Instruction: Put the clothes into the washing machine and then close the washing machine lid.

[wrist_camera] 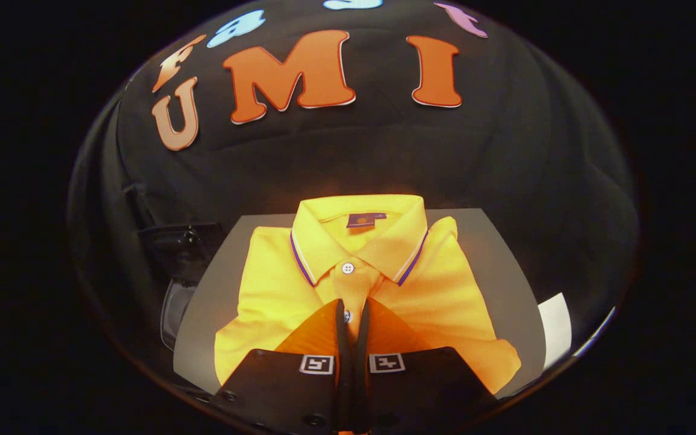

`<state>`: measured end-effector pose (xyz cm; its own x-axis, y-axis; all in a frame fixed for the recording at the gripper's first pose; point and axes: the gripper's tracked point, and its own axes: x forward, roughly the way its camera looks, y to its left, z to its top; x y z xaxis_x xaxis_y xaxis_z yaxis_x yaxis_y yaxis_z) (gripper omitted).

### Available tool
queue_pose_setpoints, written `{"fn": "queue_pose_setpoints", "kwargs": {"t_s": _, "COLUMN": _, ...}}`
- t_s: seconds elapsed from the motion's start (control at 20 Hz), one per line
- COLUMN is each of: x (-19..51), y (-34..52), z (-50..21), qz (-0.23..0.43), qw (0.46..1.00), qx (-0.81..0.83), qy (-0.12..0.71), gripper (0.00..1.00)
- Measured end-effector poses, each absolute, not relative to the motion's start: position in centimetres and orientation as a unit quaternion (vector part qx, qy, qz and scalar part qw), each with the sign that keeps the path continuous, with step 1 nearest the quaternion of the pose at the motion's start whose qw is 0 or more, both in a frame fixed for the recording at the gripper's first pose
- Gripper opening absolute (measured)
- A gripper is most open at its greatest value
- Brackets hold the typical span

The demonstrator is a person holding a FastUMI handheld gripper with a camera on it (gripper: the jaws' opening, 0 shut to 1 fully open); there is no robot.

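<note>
A neatly folded yellow polo shirt (438, 302) with a striped collar (357, 232) lies flat on a grey board (496, 254). My gripper (354, 302) hovers over the shirt's front, its fingertips above the button placket just below the collar. The two fingers (340, 326) stand almost together with only a thin slit between them. A strip of placket and one button show through that slit. The fabric is flat and not bunched, so nothing is pinched.
To the left of the board sits a dark boxy object (182, 244) with a clear curved part (174, 314) below it; I cannot tell what it is. A white sheet (556, 329) lies at the board's right edge. Black cloth hangs behind.
</note>
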<state>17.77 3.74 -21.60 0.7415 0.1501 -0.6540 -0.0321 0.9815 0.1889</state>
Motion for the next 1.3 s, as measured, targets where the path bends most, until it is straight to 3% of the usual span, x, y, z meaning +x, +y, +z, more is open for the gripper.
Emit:
{"fn": "queue_pose_setpoints", "kwargs": {"t_s": 0.75, "x": 14.7, "y": 5.7, "z": -8.1, "qz": 0.083, "qw": 0.969, "qx": 0.163, "qy": 0.168, "gripper": 0.07}}
{"fn": "queue_pose_setpoints", "kwargs": {"t_s": 1.3, "x": 12.1, "y": 16.8, "z": 3.3, "qz": 0.175, "qw": 0.972, "qx": 0.134, "qy": 0.080, "gripper": 0.07}}
